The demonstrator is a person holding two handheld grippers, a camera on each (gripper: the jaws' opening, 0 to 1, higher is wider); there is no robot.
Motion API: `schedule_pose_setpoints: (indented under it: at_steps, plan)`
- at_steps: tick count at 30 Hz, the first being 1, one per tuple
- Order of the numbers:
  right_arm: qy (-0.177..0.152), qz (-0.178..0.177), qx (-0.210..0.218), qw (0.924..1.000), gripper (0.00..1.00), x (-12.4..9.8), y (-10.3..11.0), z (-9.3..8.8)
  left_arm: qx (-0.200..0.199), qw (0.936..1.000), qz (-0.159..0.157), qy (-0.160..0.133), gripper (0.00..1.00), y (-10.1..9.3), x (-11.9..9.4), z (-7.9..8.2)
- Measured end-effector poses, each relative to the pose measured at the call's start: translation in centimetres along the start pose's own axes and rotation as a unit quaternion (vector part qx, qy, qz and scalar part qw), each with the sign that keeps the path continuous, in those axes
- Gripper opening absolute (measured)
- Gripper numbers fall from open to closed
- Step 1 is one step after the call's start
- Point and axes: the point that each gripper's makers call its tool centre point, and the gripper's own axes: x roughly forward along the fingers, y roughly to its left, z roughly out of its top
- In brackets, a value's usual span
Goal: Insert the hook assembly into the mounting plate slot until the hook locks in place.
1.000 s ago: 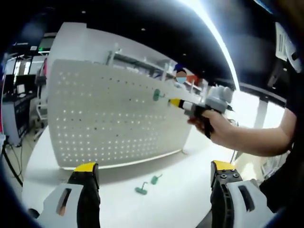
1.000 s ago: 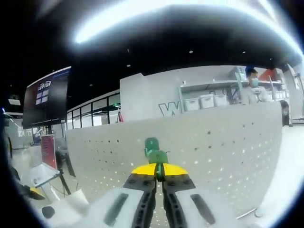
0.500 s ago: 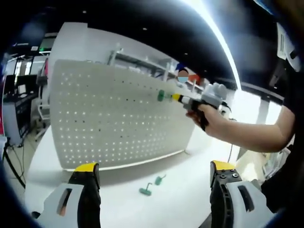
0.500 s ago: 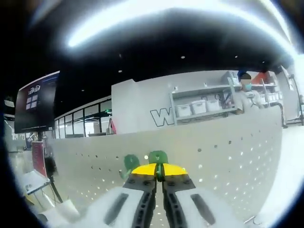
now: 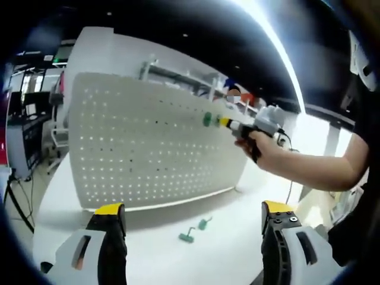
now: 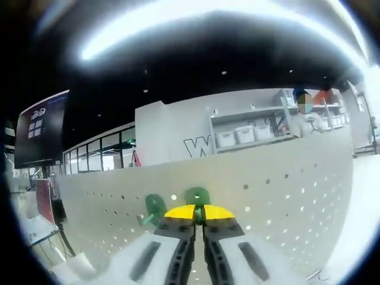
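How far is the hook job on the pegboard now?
Done: one green hook already sits on the pegboard. In hand: the right claw is shut on a second hook, held at the board near the first. Left: locking it in; two spare hooks lie on the table.

Two hooks (image 5: 196,231) before upright pegboard (image 5: 148,148)
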Motion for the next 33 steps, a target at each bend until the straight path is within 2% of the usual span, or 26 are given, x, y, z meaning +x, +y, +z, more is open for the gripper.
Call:
schedule_pose_setpoints:
  at_steps: [9,18,27,33]
  plan:
    - [-0.002,-0.015,-0.011,0.9998,0.0,0.0,0.1,-0.1,-0.003,0.9999,0.011,-0.011,0.96,0.4,-0.8,0.2]
    - [0.001,-0.019,-0.037,0.9991,0.0,-0.1,0.3,0.0,-0.013,0.9998,0.013,-0.007,0.96,0.3,-1.3,-0.9]
    - [0.013,-0.033,-0.033,0.9988,0.01,-0.1,0.3,-0.3,-0.01,0.9998,0.013,-0.011,0.97,0.6,-1.7,-0.4]
    - [0.025,-0.029,-0.035,0.9986,0.07,-0.1,0.4,-0.5,-0.011,0.9998,0.011,-0.013,0.98,0.4,-1.8,-0.3]
